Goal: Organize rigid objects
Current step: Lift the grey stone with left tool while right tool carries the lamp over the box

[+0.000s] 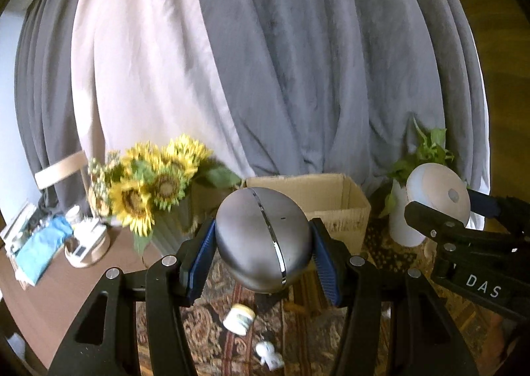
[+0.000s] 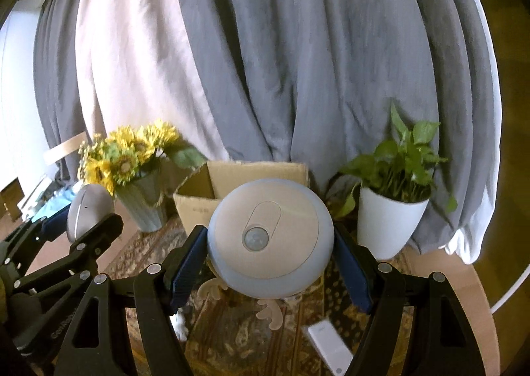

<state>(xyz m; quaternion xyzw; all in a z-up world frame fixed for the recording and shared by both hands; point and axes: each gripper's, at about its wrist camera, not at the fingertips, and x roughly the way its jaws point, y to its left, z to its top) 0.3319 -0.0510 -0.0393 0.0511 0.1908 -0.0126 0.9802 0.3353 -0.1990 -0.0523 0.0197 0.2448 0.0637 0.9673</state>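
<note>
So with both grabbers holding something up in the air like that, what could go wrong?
The smooth grey egg-shaped gadget is pinched only at its sides by the left gripper, so it might slip. The right gripper holds a round sensor light close beside it; they could bump heading for the cardboard box.

Black hand-held gripper frames, blue ribbed pads, silver screws — "DAS" marking

Patterned rug on table, box, vases

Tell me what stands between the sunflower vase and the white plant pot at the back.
An open cardboard box stands between the sunflower vase and the white plant pot, clearest in the right wrist view.
</note>
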